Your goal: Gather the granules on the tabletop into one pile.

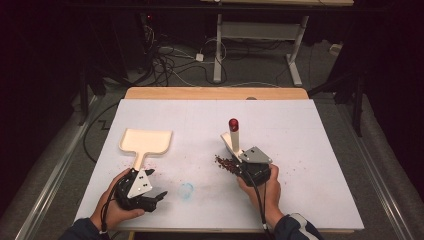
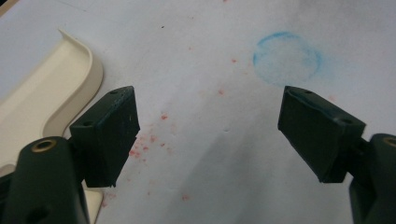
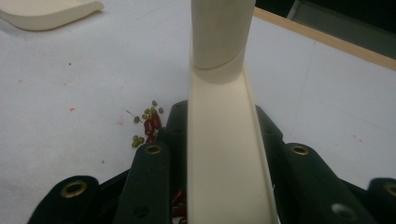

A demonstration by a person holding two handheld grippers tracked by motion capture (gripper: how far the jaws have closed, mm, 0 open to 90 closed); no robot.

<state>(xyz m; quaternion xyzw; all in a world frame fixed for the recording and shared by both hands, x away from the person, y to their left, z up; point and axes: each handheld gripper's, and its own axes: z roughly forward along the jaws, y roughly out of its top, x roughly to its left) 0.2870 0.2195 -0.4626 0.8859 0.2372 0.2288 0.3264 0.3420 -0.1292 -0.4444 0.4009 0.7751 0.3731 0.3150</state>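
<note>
A cream dustpan (image 1: pixel 146 141) lies flat on the left of the table, handle toward the person. My left gripper (image 1: pixel 156 183) sits just below that handle, open and holding nothing; in its own view the dustpan (image 2: pixel 51 93) lies beside the left jaw and apart from it. My right gripper (image 1: pixel 245 167) is shut on a cream brush (image 1: pixel 233 137) whose red-tipped handle points up and away. In the right gripper view the brush (image 3: pixel 219 154) runs up between the jaws. A small pile of red and green beans (image 1: pixel 223 162) lies at the brush's left side, beans (image 3: pixel 148 123) close by the left jaw.
A faint blue circle mark (image 1: pixel 186 190) is drawn on the white table cover (image 1: pixel 310 150) between the two hands, blue circle (image 2: pixel 287 58) ahead of the left gripper. Red crumbs speckle the cover. A wooden edge (image 1: pixel 215 93) runs along the far side.
</note>
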